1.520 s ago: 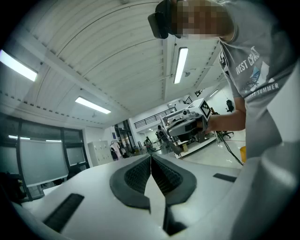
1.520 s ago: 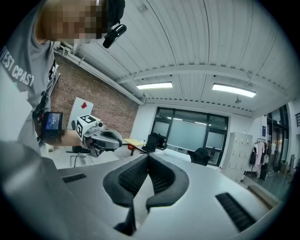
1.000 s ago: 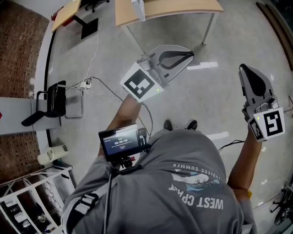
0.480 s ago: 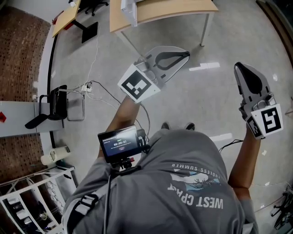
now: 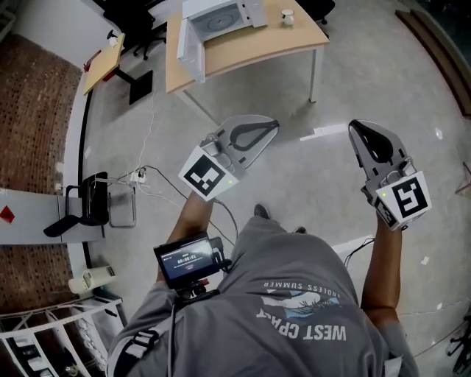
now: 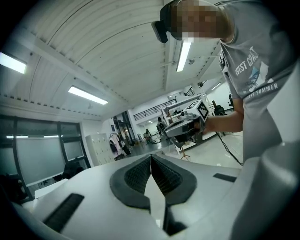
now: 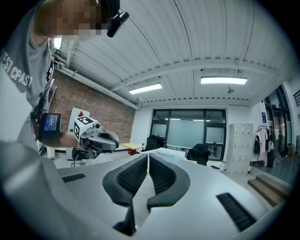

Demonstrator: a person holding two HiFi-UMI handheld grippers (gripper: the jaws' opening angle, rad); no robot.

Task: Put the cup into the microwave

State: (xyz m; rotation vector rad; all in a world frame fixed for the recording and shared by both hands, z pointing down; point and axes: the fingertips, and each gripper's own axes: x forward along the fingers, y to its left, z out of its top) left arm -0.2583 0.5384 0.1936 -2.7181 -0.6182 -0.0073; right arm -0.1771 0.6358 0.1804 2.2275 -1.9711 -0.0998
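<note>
A small white cup (image 5: 288, 16) stands on the right part of a wooden table (image 5: 294, 40) at the top of the head view. Left of it on the same table sits the white microwave (image 5: 221, 18), its door (image 5: 190, 50) swung open and its turntable showing. Both grippers are held up in the air over the floor, far short of the table. My left gripper (image 5: 275, 123) (image 6: 151, 157) is shut with nothing in it. My right gripper (image 5: 352, 126) (image 7: 148, 157) is shut and empty too. Each gripper view shows the other gripper: the right gripper (image 6: 185, 126) and the left gripper (image 7: 100, 139).
Glossy grey floor lies between the person and the table. Cables (image 5: 158, 171) trail across the floor at the left, next to a black chair (image 5: 90, 197). A white rack (image 5: 44, 335) stands at the lower left. A second desk (image 5: 103, 51) is at the upper left.
The table has slid further into the head view, bringing the microwave and the cup into sight. Both grippers sit lower and further left in the picture, still shut.
</note>
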